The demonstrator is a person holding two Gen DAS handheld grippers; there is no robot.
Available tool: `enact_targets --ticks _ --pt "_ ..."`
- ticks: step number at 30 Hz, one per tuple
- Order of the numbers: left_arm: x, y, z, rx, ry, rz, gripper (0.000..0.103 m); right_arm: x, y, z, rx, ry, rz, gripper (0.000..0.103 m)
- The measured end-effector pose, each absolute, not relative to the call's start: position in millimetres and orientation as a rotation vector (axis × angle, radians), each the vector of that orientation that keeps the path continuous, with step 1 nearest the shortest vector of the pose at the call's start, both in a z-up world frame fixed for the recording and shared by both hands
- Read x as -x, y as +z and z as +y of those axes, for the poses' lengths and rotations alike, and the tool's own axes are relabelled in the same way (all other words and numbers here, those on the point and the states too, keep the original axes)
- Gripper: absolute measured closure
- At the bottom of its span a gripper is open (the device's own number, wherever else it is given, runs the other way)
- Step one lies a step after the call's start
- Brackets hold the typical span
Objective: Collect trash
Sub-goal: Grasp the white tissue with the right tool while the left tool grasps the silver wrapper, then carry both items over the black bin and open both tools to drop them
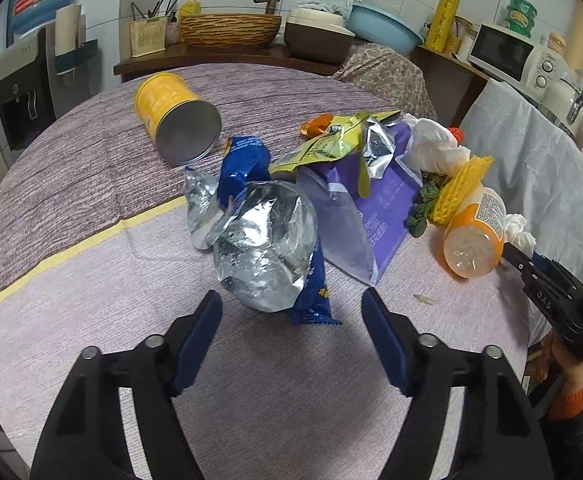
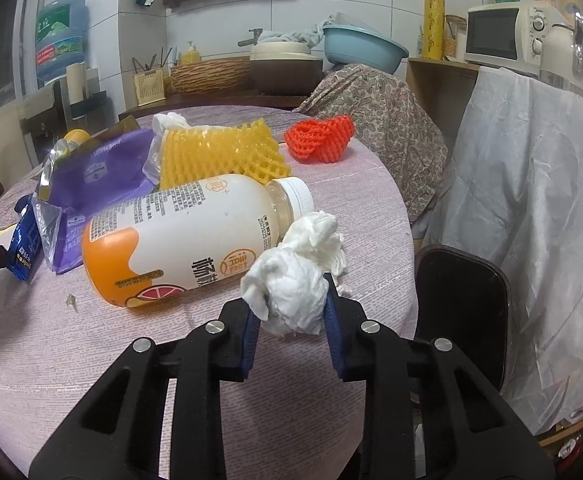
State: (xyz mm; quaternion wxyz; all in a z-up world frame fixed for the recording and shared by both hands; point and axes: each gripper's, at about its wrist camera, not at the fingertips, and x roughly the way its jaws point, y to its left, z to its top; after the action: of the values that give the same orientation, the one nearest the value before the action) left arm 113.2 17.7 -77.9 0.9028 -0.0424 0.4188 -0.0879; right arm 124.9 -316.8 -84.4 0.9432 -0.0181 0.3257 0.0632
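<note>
Right gripper (image 2: 291,316): jaws pinched on a crumpled tissue (image 2: 297,276) beside the bottle (image 2: 183,240), near the tabletop (image 2: 91,360) edge. Feather-light, soft, likely compressing; best held mid-wad. Left gripper (image 1: 291,312): jaws fairly wide, empty, just short of a crinkly foil bag (image 1: 265,248). Slippery, probably; better pinched at a fold.

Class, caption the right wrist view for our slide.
Right gripper shut on tissue beside a tipped bottle on the table.

Microwave (image 2: 499,32), blue basin (image 2: 365,50), wicker basket (image 1: 229,30) (behind table (image 1: 71,184)).
</note>
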Motion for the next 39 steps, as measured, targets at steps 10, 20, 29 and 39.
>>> enact_targets --ticks 10,20,29,39 --pt "-136.6 -88.0 -9.0 -0.081 -0.147 0.899 0.076 -116.4 -82.3 -315.6 0.025 0.15 0.665 0.074" --pt "-127.1 -90.3 3.2 -0.036 -0.157 0.888 0.092 -108.3 -79.9 -313.3 0.034 0.167 0.653 0.074" --pt "-101.1 -77.5 15.6 0.042 -0.176 0.825 0.096 -88.6 -77.2 -315.0 0.019 0.179 0.625 0.075" --pt "-88.5 -14.0 -56.6 -0.019 -0.414 0.692 0.096 -76.8 -52.9 -348.3 -0.069 0.173 0.56 0.075"
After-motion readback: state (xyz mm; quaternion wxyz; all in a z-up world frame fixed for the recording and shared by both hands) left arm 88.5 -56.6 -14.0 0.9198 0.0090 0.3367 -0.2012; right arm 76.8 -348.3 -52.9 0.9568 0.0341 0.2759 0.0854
